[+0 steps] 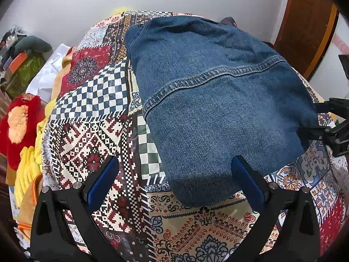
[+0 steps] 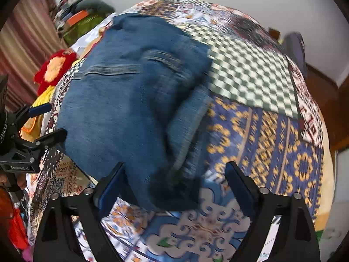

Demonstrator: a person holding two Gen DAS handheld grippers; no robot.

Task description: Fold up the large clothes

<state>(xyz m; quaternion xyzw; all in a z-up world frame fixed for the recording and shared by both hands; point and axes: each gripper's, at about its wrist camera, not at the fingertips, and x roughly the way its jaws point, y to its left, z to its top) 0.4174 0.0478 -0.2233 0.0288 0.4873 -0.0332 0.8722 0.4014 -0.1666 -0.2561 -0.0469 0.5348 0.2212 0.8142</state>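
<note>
A blue denim garment (image 1: 213, 100) lies folded on a patchwork-patterned cloth (image 1: 91, 144) that covers the table. My left gripper (image 1: 174, 168) is open and empty, its fingers astride the garment's near left corner, just above the cloth. My right gripper (image 2: 174, 174) is open and empty over the garment's near right edge (image 2: 135, 113), where a folded flap sticks out. Each gripper shows in the other's view: the right one at the far right of the left wrist view (image 1: 327, 120), the left one at the far left of the right wrist view (image 2: 41, 120). The right wrist view is blurred.
A pile of yellow, red and white clothes (image 1: 24, 131) lies to the left of the table. Boxes and bags (image 1: 19, 61) stand by the far left wall. A wooden door (image 1: 305, 21) is at the back right.
</note>
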